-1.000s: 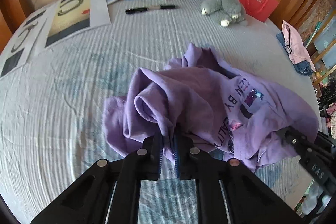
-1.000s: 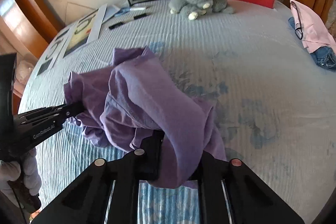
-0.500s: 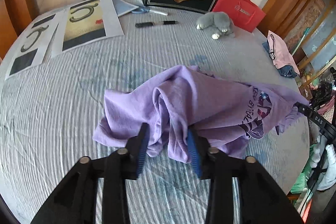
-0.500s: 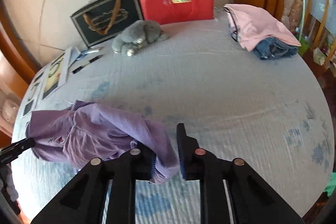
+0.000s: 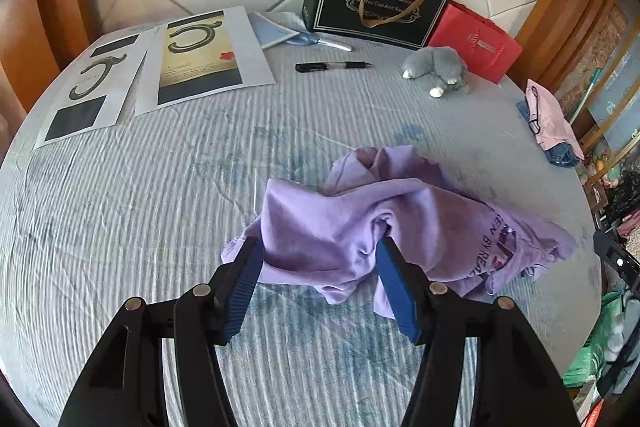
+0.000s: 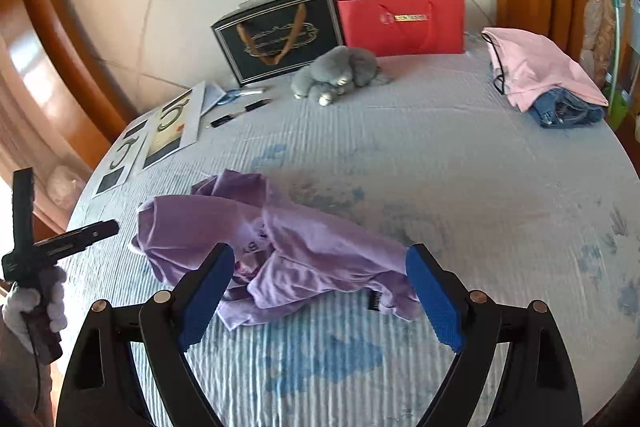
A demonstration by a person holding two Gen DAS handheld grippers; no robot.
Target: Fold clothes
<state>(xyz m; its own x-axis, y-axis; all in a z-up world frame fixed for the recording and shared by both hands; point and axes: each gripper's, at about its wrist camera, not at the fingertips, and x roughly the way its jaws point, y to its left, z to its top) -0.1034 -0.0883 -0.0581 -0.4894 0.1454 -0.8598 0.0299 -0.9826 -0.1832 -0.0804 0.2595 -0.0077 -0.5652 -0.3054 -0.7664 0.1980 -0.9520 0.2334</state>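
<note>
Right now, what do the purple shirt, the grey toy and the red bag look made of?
Purple shirt: soft matte knit, probably cotton jersey; it slumps in loose folds and carries a print.
Grey toy: plush synthetic fur, from its fuzzy outline.
Red bag: stiff paper or card, seemingly with a slight sheen; it stands with flat sides and crisp edges.

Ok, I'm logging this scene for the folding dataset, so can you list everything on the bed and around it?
shirt: one, purple, crumpled, near edge of bed
bed cover: one, pale blue-grey
black bag: one, at headboard
red bag: one, right of black bag
soft toy: one, grey, before the bags
pink top: one, folded, on jeans
jeans: one, blue, far right
pens: two, near prints
prints: two, far left
left gripper: open, empty
right gripper: open, empty
gloved hand: one, holding left gripper
</note>
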